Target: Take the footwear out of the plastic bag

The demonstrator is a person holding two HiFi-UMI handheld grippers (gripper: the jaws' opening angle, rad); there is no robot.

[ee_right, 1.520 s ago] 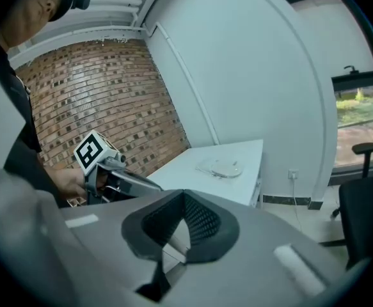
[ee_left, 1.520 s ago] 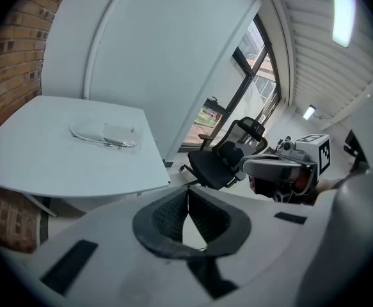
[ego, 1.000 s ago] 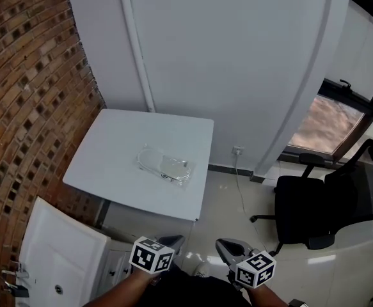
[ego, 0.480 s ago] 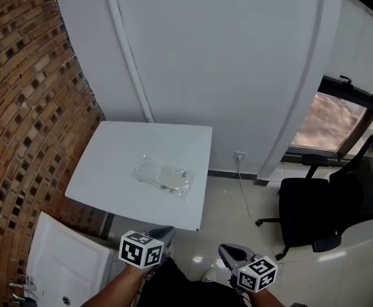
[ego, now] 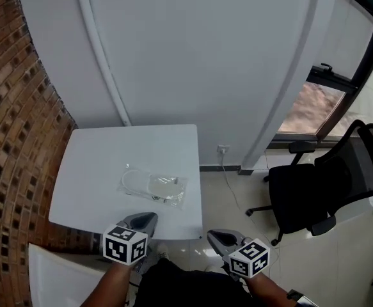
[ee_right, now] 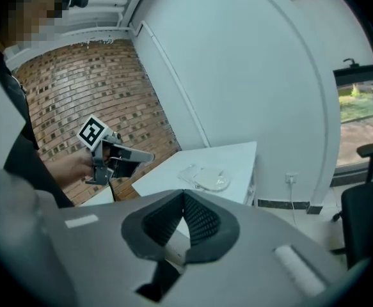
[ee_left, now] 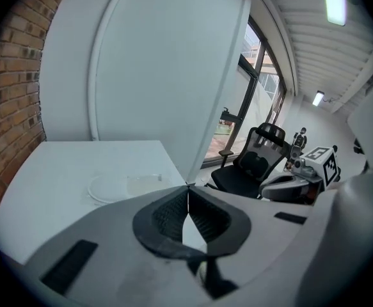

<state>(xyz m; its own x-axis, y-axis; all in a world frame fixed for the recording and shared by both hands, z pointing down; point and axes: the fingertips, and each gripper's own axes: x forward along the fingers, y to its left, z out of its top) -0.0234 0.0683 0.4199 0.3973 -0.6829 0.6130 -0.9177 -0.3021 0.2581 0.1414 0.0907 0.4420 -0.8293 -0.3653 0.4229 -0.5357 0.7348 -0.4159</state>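
Plainly, left gripper (ego: 149, 218) and right gripper (ego: 213, 236) jaws are closed, empty; open them nearing the plastic bag (ego: 153, 185); pin one end.

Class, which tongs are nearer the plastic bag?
The left tongs: they sit at the table edge by the plastic bag; the right tongs hang over floor.

White counter (ego: 87, 194) ahead of left hand-held gripper (ego: 142, 220). Clear plastic bag (ego: 153, 186), pale contents, lies flat on it, near gripper tips.
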